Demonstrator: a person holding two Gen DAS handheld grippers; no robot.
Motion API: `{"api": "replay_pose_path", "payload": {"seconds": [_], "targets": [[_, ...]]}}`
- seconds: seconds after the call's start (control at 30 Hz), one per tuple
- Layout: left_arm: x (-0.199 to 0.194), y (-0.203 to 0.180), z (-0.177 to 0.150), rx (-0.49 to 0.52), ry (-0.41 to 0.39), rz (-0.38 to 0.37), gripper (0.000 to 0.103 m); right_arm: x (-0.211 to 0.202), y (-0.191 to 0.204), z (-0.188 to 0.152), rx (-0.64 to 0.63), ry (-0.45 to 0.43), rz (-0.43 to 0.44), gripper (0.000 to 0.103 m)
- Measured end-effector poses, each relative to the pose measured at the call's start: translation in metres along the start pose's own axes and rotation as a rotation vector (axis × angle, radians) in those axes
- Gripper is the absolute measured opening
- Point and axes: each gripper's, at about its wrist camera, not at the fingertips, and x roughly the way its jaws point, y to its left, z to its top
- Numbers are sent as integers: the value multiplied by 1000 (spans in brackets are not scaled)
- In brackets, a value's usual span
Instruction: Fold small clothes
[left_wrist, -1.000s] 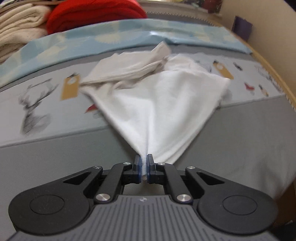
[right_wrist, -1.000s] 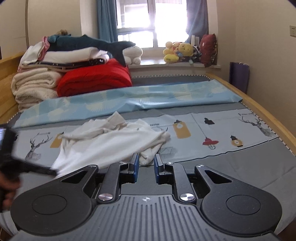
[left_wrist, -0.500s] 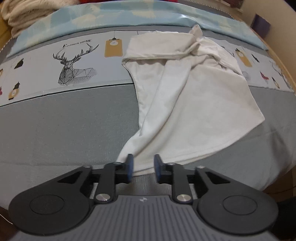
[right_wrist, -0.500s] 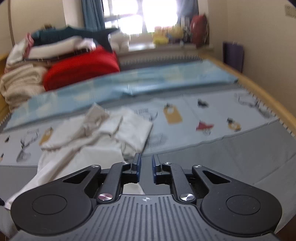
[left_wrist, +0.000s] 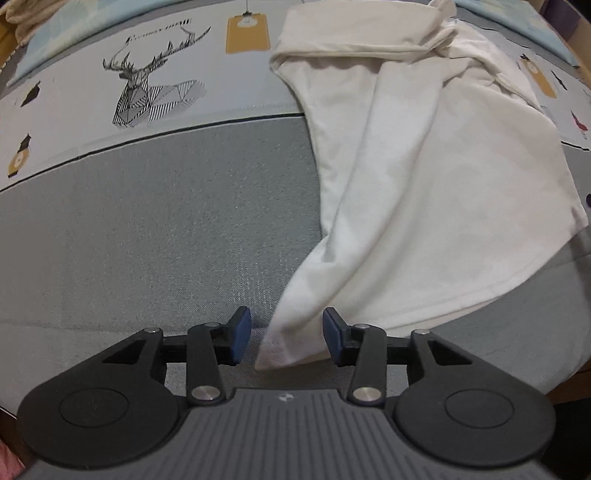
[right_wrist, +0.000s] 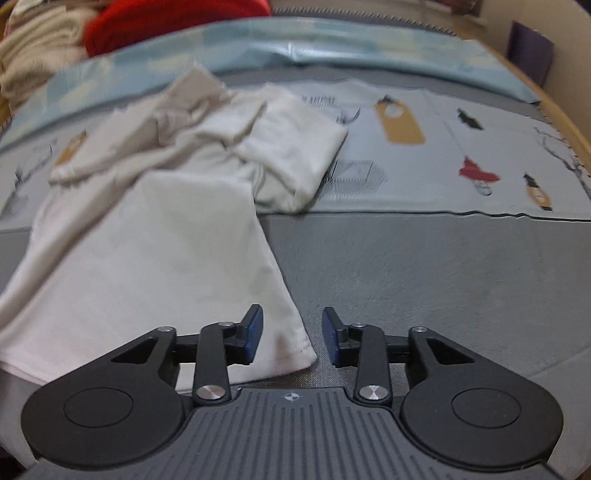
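A white garment (left_wrist: 424, 192) lies crumpled and partly spread on the grey bed sheet (left_wrist: 147, 229). In the left wrist view one lower corner of it lies between the blue pads of my left gripper (left_wrist: 287, 338), whose jaws are opening; the pads do not press on the cloth. In the right wrist view the same garment (right_wrist: 155, 236) reaches down to my right gripper (right_wrist: 291, 338). Its other lower corner lies between those jaws, which are opening too, and no pad touches it. The upper part of the garment is bunched and folded over.
The sheet has a pale printed band with a deer drawing (left_wrist: 147, 92) and orange tags (right_wrist: 400, 122). Behind it lie a light blue cover (right_wrist: 295, 40), a red blanket (right_wrist: 166, 14) and beige folded blankets (right_wrist: 33, 48). A wooden bed edge (right_wrist: 569, 122) runs along the right.
My left gripper let go of the garment corner and widened as it dropped toward the bed. My right gripper came down from a high view of the room to the other corner and spread its jaws.
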Motion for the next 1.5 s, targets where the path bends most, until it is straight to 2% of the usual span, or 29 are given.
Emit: {"api": "replay_pose_path", "payload": {"seconds": [0.2, 0.23, 0.27, 0.3, 0.33, 0.37, 0.43, 0.5, 0.6, 0.7, 0.8, 0.9, 1.0, 1.1, 1.2, 1.3, 1.4, 1.5], "targets": [[17, 2, 3, 7, 46, 5, 47, 34, 10, -4, -35, 65, -8, 38], [19, 0, 2, 17, 53, 6, 46, 38, 13, -6, -58, 79, -28, 33], [21, -2, 2, 33, 58, 1, 40, 42, 15, -8, -80, 95, -45, 10], [21, -5, 1, 46, 58, -2, 33, 43, 17, -9, -91, 104, -43, 6], [21, -8, 1, 64, 54, -1, 20, 41, 17, -8, -96, 101, -34, 5], [21, -9, 1, 75, 48, 3, 12, 37, 16, -7, -89, 94, -26, 5], [15, -12, 0, 87, 23, 1, 9, 23, 10, -4, -39, 63, -12, 4], [7, -13, -2, 83, -4, -13, 9, 6, 0, -6, -11, 36, -3, 4], [-7, -15, -5, 77, -36, -53, 8, -15, -13, -18, -25, 49, -5, 4], [-20, -24, -13, 114, -58, -87, 8, -38, -26, -33, -41, 65, -15, 4], [-23, -35, -29, 194, -32, -123, 7, -56, -38, -52, -68, 88, -33, 4], [-16, -40, -50, 278, 34, -84, 7, -67, -49, -78, -71, 182, 3, 4], [-12, -42, -65, 338, 85, -75, 8, -72, -40, -104, -165, 280, 51, 4], [-15, -44, -72, 359, 85, -60, 10, -70, -27, -122, -252, 341, 84, 5], [-27, -47, -72, 357, 36, -126, 13, -73, -18, -124, -343, 283, 10, 10], [-32, -57, -72, 389, 12, -180, 13, -78, -19, -115, -295, 224, 33, 11], [-20, -69, -76, 457, 53, -145, 15, -77, -11, -109, -308, 174, 81, 11], [0, -78, -83, 527, 125, -70, 16, -62, 6, -116, -380, 234, 83, 18]]}}
